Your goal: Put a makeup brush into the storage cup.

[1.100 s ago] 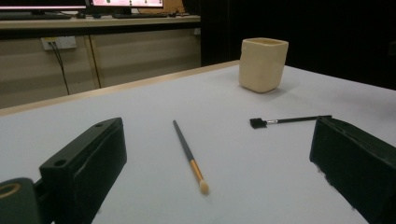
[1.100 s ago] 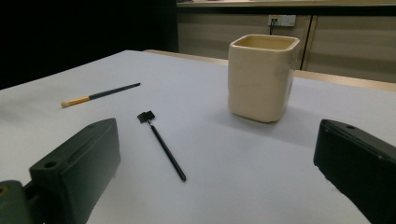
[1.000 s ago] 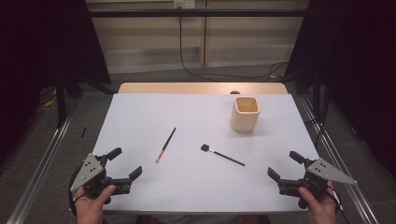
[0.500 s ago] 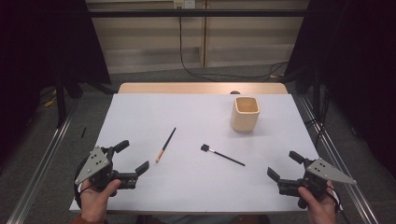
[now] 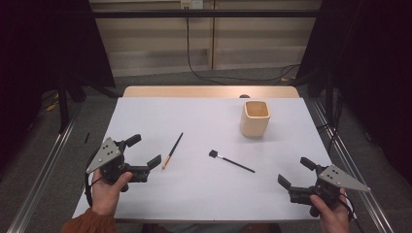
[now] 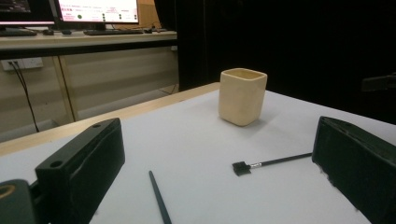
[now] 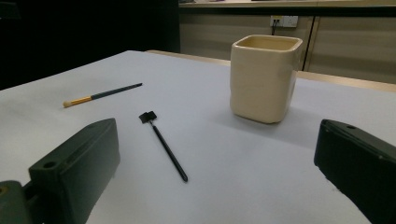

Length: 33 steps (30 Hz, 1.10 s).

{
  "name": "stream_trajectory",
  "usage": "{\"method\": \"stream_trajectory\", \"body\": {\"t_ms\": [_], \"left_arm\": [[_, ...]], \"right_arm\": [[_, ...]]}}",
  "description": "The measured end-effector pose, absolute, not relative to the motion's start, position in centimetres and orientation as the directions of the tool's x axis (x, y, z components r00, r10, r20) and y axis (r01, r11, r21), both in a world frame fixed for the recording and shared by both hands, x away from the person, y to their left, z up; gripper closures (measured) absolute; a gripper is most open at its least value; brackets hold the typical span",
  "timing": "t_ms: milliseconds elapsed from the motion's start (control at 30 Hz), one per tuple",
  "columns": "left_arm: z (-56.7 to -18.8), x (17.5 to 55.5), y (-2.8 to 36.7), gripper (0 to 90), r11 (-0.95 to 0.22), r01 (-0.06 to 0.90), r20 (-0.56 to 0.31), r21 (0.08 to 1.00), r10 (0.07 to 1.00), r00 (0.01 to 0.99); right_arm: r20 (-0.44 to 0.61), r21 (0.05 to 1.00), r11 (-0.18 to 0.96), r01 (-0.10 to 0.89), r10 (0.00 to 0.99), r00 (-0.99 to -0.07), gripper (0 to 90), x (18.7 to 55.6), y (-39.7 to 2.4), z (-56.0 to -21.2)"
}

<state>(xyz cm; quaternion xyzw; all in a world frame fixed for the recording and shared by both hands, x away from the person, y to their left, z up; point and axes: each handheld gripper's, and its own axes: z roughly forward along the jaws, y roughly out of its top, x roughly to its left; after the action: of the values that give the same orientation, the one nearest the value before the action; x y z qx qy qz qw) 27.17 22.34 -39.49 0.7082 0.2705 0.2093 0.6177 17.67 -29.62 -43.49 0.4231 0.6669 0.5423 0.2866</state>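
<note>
Lab or test room: a white-topped table stood on metal floor rails, black curtains hung at both sides, monitors sat on a back desk, cables trailed.

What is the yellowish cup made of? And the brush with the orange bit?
The cup looks like glazed ceramic, maybe plastic: smooth cream walls, thick rounded rim, soft sheen. The brush seems to have a dark painted wood or plastic handle, an orange band and a pale tip; it is too small to be sure.

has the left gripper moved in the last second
Yes. The left gripper has moved forward and inward toward the orange-tipped brush, which has stayed put on the table.
</note>
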Motion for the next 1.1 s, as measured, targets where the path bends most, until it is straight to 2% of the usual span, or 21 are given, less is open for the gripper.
{"method": "stream_trajectory", "body": {"t_ms": [567, 700, 1100], "left_arm": [[-39.4, 30.4, 20.4, 2.5, -0.122, 0.123, -0.008, 0.985, 0.679, 0.734], [-39.4, 31.5, 20.2, 2.6, -0.092, 0.143, -0.042, 0.985, 0.683, 0.729], [-38.8, 34.4, 19.1, 2.2, -0.113, 0.142, -0.024, 0.983, 0.694, 0.719]], "right_arm": [[0.076, 0.966, 0.054, 0.254, 0.877, -0.474, 0.0, 17.7, -29.7, -43.5], [0.073, 0.966, 0.055, 0.252, 0.879, -0.472, 0.0, 17.6, -29.7, -43.5], [0.072, 0.966, 0.056, 0.252, 0.878, -0.473, 0.0, 17.7, -29.7, -43.5]]}}
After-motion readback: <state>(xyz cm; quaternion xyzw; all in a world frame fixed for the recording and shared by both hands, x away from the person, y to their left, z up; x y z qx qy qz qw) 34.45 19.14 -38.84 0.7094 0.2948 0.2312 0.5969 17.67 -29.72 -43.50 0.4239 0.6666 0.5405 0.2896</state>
